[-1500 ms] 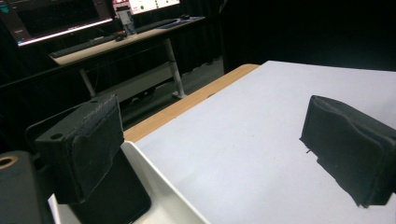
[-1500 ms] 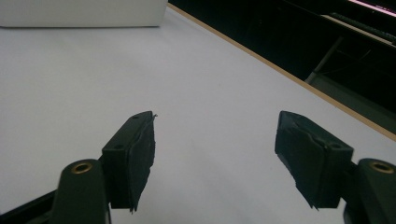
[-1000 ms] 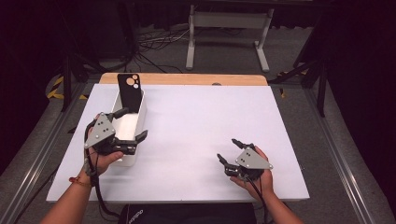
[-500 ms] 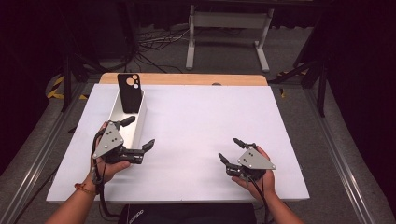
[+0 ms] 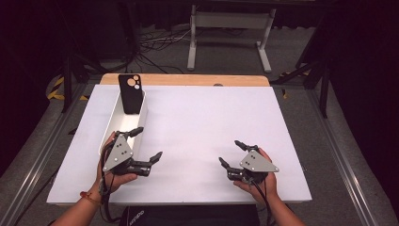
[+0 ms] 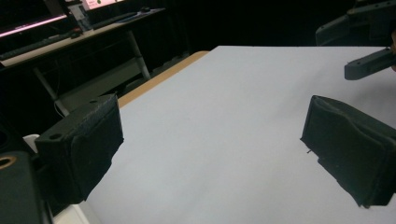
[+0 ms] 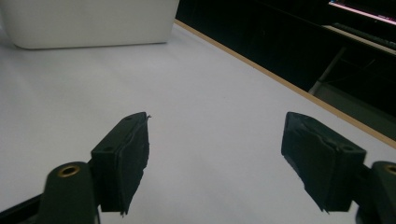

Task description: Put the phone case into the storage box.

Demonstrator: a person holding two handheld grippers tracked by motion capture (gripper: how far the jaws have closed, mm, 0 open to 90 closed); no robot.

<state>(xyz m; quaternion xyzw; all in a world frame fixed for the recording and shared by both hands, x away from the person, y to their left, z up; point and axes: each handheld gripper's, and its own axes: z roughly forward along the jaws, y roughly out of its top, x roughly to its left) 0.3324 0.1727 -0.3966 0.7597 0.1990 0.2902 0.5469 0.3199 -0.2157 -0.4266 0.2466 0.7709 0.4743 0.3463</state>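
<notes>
A black phone case (image 5: 130, 93) with round camera cut-outs stands upright at the far end of a long white bin (image 5: 113, 127) on the left of the white table (image 5: 202, 117). My left gripper (image 5: 147, 143) hovers just beside the bin's near end, open, with nothing between its jaws. In the left gripper view the left gripper (image 6: 215, 149) has its jaws wide apart over bare table, and the other gripper (image 6: 369, 42) shows at top right. My right gripper (image 5: 231, 153) sits near the front right, open and empty. In the right gripper view the right gripper (image 7: 219, 158) faces the bin (image 7: 88, 23).
A wooden strip (image 5: 188, 79) runs along the table's far edge. Beyond it, on the dark floor, stand a grey stand's legs (image 5: 228, 42) and cables. Metal rails (image 5: 348, 165) run along both sides of the table.
My left gripper has drawn back from over the bin's near end toward the front edge and swung its jaws to the right. The right gripper has barely moved.
</notes>
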